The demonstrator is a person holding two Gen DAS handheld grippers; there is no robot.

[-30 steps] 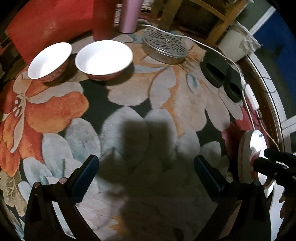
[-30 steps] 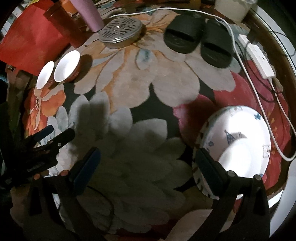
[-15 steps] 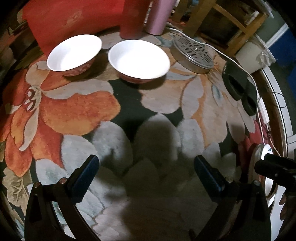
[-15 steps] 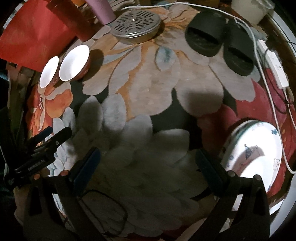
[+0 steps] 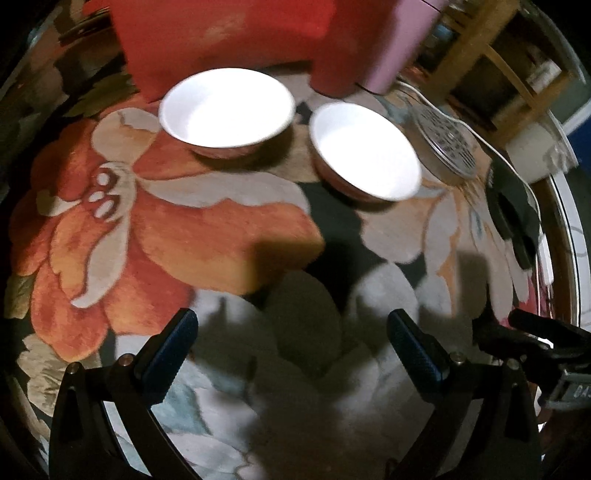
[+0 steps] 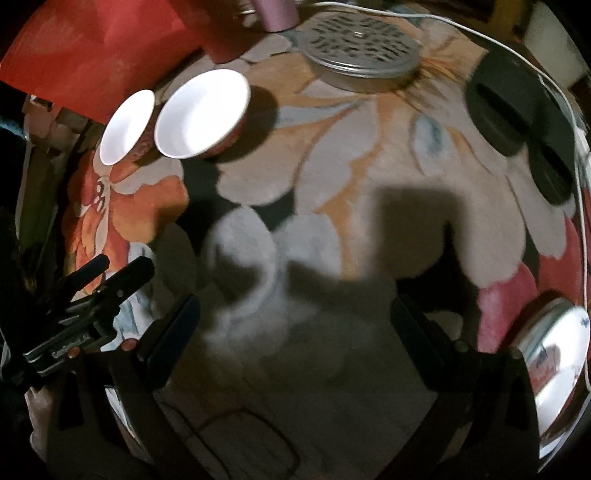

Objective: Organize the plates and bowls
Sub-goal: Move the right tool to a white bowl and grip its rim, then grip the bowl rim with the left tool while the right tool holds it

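Two white bowls with red outsides stand side by side on the flowered rug: the left bowl (image 5: 227,110) and the right bowl (image 5: 364,149). They also show in the right wrist view, the left bowl (image 6: 125,127) and the right bowl (image 6: 201,114). My left gripper (image 5: 291,339) is open and empty, above the rug short of the bowls. My right gripper (image 6: 295,325) is open and empty over the rug's middle. A white patterned plate (image 6: 557,365) lies at the right edge, beside the right finger.
A red panel (image 5: 221,33), a red cup (image 6: 221,40) and a pink cup (image 6: 275,13) stand behind the bowls. A perforated metal lid (image 6: 360,55), black slippers (image 6: 517,122) and a white cable (image 6: 576,155) lie to the right.
Both grippers have moved forward and left toward the bowls, which now look larger and nearer. The plate has slid to the right edge of the right wrist view. Both grippers stay open.
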